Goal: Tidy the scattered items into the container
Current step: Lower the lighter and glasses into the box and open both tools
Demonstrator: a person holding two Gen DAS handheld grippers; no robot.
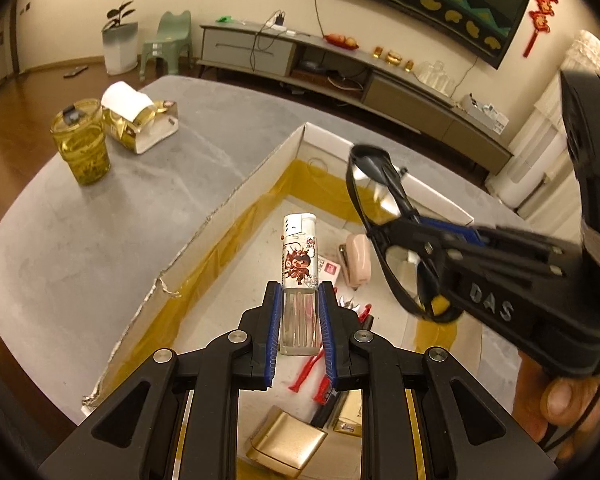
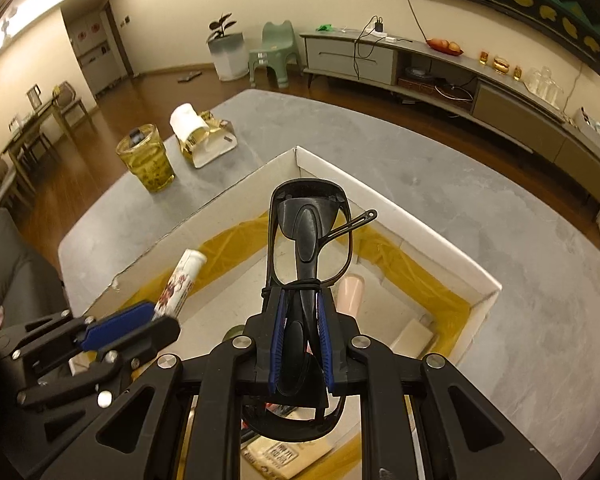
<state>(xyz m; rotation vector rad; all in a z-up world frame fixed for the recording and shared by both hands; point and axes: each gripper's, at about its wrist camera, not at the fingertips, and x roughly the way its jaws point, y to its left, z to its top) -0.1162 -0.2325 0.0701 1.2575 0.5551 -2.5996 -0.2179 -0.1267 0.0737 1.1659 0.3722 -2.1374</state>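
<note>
Lighter, one, stands clamped between the blue pads of the left gripper, held over the one white cardboard box. Right gripper is clenched on one pair of folded black glasses, also above the box. Below both grippers inside the box lie one pink stapler, two red clips and one gold pack. Beyond the left gripper on the grey counter stands one glass cup.
</note>
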